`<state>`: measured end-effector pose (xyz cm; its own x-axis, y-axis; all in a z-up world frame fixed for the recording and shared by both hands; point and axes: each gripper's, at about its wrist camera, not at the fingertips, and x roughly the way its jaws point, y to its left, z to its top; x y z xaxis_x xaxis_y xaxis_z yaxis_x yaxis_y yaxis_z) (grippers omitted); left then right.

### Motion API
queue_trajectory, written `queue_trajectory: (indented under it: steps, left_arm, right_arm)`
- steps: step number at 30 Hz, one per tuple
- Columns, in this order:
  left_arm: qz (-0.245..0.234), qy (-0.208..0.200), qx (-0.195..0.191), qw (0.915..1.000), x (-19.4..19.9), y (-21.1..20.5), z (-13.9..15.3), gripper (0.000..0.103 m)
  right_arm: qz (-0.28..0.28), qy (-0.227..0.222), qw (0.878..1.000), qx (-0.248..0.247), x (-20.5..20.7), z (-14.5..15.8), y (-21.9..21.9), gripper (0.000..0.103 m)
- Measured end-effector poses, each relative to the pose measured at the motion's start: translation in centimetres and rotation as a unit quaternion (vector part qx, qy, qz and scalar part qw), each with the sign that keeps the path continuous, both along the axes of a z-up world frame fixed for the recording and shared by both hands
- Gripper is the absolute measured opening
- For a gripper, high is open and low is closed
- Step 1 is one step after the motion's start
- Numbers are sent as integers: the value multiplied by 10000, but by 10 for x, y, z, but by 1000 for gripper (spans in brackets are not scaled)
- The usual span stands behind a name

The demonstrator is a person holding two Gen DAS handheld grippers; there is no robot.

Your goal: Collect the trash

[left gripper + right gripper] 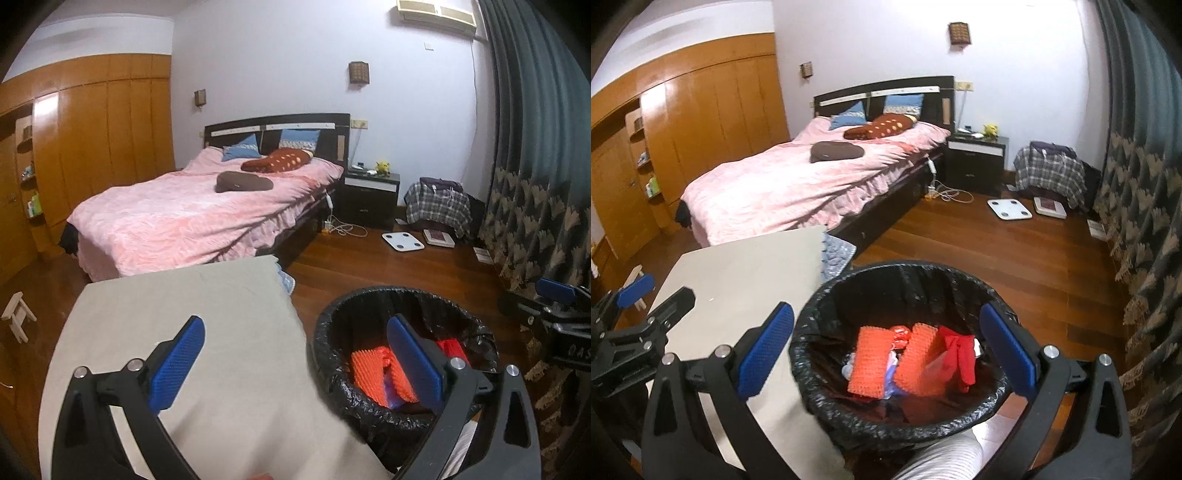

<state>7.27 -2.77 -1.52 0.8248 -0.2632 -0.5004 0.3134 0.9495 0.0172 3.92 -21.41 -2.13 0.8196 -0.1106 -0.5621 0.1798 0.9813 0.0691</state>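
Both grippers hang low over the near end of the scene, jaws spread wide, nothing in either. Left gripper (291,363) sits over the table (166,314), which looks bare from here, so probably nothing left to pick off it; I can't see the near edge. Its right pad overlaps the bin rim in view only. To its right, the bin (820,306) stands on the floor tight against the table corner, likely parked there so drops are short. Black liner is folded over the rim to keep the bag from slipping in. Trash is inside: orange mesh pieces (870,363), a red scrap (960,350), some bluish bits under them. Right gripper (886,352) straddles the bin mouth from above, reads as a release pose.
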Motion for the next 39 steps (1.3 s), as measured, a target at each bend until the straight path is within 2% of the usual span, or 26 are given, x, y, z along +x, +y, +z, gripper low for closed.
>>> queue_trajectory:
  steps: [14,39]
  left_arm:
    - [39,-246,-41,9997,-22,11,16,97]
    - [97,-254,-41,9996,-27,15,19,97]
  right_arm:
    - [146,-128,9997,-145,-13,12,21,98]
    - [170,-129,9996,-182,-13,12,24,98]
